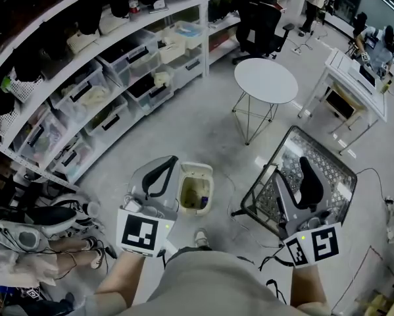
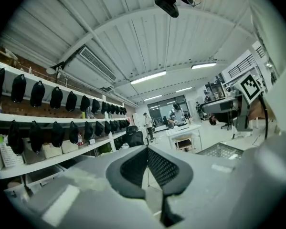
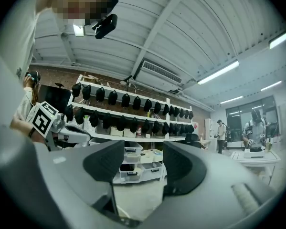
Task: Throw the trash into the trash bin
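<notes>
We had plenty of bare floor (image 1: 203, 120) ahead of both tongs. The trash bin (image 1: 195, 191) sat open on it just right of the left tongs (image 2: 147, 162), between them and the right tongs (image 3: 142, 163). Only our head view caught it, with something small at the bottom. The left gripper view showed those pads pressed together, nothing visibly pinched. The right ones stood well apart and empty, with shelves (image 3: 128, 128) showing through the gap. A wire mesh rack (image 1: 328, 166) crowded in under the right tongs, and a round table (image 1: 266, 81) stood well beyond.
</notes>
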The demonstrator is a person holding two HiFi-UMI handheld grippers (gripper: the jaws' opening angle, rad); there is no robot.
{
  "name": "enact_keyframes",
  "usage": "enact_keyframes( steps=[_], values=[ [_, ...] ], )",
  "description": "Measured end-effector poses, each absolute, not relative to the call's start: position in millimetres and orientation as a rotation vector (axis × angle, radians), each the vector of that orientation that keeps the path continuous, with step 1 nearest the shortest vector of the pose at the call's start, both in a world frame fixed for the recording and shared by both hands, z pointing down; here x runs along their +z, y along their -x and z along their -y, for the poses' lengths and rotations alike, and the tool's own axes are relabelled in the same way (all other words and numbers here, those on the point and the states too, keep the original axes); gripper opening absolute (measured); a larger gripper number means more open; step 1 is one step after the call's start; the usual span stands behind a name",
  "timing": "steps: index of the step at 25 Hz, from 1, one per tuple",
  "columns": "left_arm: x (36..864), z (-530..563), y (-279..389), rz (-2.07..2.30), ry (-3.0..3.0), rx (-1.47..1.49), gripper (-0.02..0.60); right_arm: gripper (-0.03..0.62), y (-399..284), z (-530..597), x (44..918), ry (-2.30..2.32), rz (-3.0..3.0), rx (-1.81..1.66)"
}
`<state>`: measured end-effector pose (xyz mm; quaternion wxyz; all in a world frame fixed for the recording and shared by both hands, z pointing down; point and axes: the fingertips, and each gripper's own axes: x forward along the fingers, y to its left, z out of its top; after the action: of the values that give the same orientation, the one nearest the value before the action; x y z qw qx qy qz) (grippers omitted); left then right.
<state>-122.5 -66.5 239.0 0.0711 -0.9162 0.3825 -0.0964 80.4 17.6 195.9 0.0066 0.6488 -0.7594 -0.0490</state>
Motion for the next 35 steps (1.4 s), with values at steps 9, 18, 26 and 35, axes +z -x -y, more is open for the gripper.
enact_keyframes(
  steps=[9, 18, 26, 35],
  values=[
    [251.9, 96.5, 122.6, -1.125, 2.793, -0.301, 0.003, 0.253, -78.4, 15.5, 217.5, -1.999, 2.331, -0.096],
    [261.7, 103.1, 102.0, -1.187, 2.783, -0.361, 0.003, 0.253, -108.6, 25.3, 226.0, -1.953, 2.369, -0.095],
    [259.3, 115.4, 60.2, -1.229, 2.749, -0.392, 0.003, 0.253, -182.5, 39.4, 237.8, -2.007, 2.319, -0.065],
    [287.2, 134.0, -27.8, -1.068, 2.787, -0.44, 0.003, 0.253, -272.0, 56.6, 302.9, -2.092, 2.169, 0.076]
  ],
)
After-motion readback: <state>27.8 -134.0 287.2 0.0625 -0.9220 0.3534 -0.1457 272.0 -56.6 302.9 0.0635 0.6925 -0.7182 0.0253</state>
